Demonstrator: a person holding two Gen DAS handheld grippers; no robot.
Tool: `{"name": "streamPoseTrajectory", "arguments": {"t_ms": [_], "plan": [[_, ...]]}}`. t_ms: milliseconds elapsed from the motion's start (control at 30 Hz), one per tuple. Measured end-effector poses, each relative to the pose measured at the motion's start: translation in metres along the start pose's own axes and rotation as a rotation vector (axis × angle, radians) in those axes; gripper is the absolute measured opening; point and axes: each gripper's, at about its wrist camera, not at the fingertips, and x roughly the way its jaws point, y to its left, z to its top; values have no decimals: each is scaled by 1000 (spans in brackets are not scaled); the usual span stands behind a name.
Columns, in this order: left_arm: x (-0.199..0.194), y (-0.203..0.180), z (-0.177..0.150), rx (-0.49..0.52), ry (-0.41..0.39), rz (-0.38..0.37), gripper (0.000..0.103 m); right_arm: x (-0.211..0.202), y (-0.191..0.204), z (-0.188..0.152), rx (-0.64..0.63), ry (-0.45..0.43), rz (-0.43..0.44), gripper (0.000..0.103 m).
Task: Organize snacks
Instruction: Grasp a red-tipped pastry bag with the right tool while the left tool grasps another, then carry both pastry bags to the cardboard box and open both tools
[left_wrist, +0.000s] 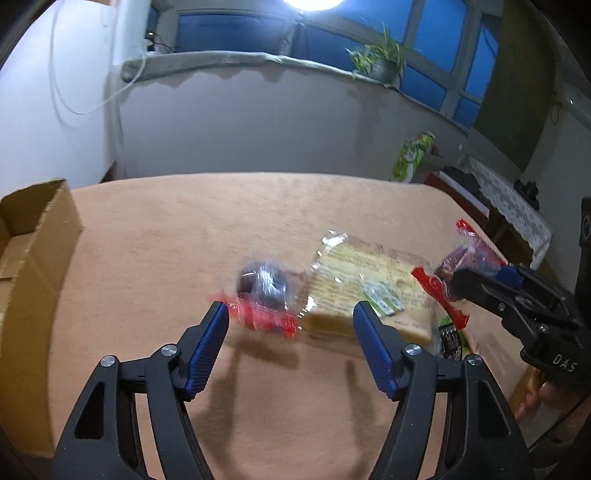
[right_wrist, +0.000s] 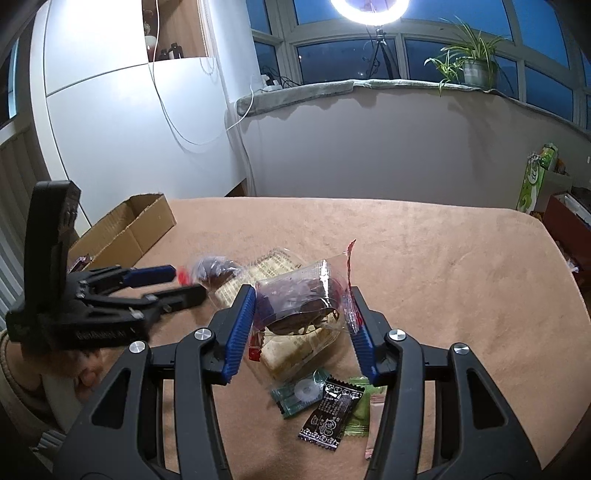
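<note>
My left gripper (left_wrist: 291, 310) is open. A blurred clear packet with a dark pastry and a red edge (left_wrist: 266, 291) sits just past its fingertips, with neither pad pressing on it. The same packet (right_wrist: 214, 269) shows in the right wrist view, off the tips of the left gripper (right_wrist: 188, 284). My right gripper (right_wrist: 301, 295) is shut on a second clear, red-edged pastry packet (right_wrist: 306, 302), held above a wrapped slab of bread (right_wrist: 291, 354). From the left, the right gripper (left_wrist: 458, 284) grips that packet (left_wrist: 469, 258) beside the bread (left_wrist: 369, 288).
An open cardboard box (left_wrist: 37, 236) (right_wrist: 125, 229) stands at the table's left edge. Small candy packets, green (right_wrist: 303, 391), black (right_wrist: 328, 410) and light green (right_wrist: 356, 410), lie near the bread on the peach tablecloth (right_wrist: 443, 258). A hand (right_wrist: 88, 373) holds the left gripper.
</note>
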Motion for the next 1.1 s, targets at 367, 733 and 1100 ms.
{"name": "streamPoseTrajectory", "arguments": {"t_ms": [367, 733, 1100], "plan": [[28, 10, 12, 72, 38, 67, 69, 0, -5, -2, 17, 1, -4, 52], [49, 8, 6, 134, 94, 79, 67, -3, -3, -3, 23, -6, -3, 52], [40, 9, 7, 113, 74, 65, 36, -8, -1, -5, 26, -6, -13, 52]]}}
